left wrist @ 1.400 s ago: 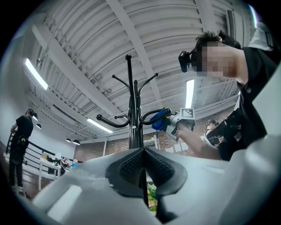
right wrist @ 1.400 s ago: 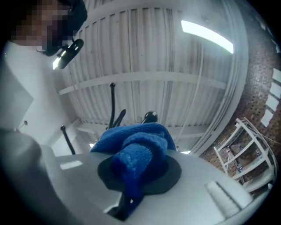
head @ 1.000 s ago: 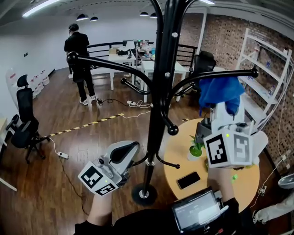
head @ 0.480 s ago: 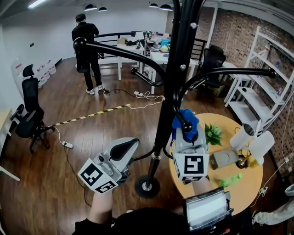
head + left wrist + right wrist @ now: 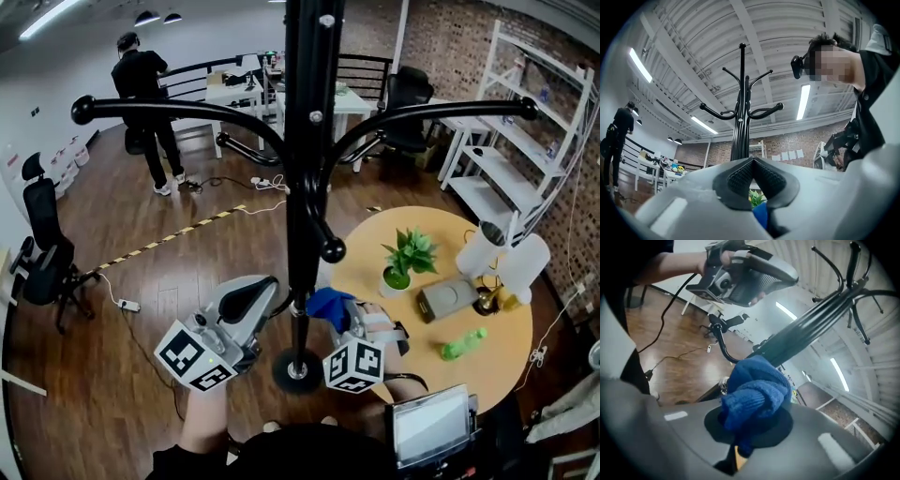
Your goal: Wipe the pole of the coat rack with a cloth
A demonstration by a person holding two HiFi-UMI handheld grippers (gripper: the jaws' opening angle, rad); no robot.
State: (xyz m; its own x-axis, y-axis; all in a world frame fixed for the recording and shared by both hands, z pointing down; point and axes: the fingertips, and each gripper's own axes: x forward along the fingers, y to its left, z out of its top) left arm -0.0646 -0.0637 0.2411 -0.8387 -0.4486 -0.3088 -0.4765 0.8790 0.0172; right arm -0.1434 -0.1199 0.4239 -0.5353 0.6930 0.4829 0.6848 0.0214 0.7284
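Observation:
The black coat rack pole (image 5: 302, 187) rises through the middle of the head view from its round base (image 5: 298, 370). My right gripper (image 5: 333, 314) is shut on a blue cloth (image 5: 328, 303), which is pressed against the pole low down, just above the base. In the right gripper view the bunched cloth (image 5: 757, 392) bulges out of the right gripper (image 5: 750, 423) with the pole (image 5: 811, 333) right behind it. My left gripper (image 5: 255, 292) hovers left of the pole, shut on nothing. The left gripper view looks up past the left gripper (image 5: 752, 163) at the rack (image 5: 740, 117).
A round wooden table (image 5: 487, 375) at the right carries a potted plant (image 5: 403, 258), a green bottle (image 5: 464, 344) and white lamps (image 5: 502, 253). The rack's hook arms (image 5: 178, 108) spread overhead. A person (image 5: 141, 103) stands far back; an office chair (image 5: 42, 253) is at left.
My right gripper has slid the blue cloth down the pole from hook height to just above the base. The left gripper has barely moved.

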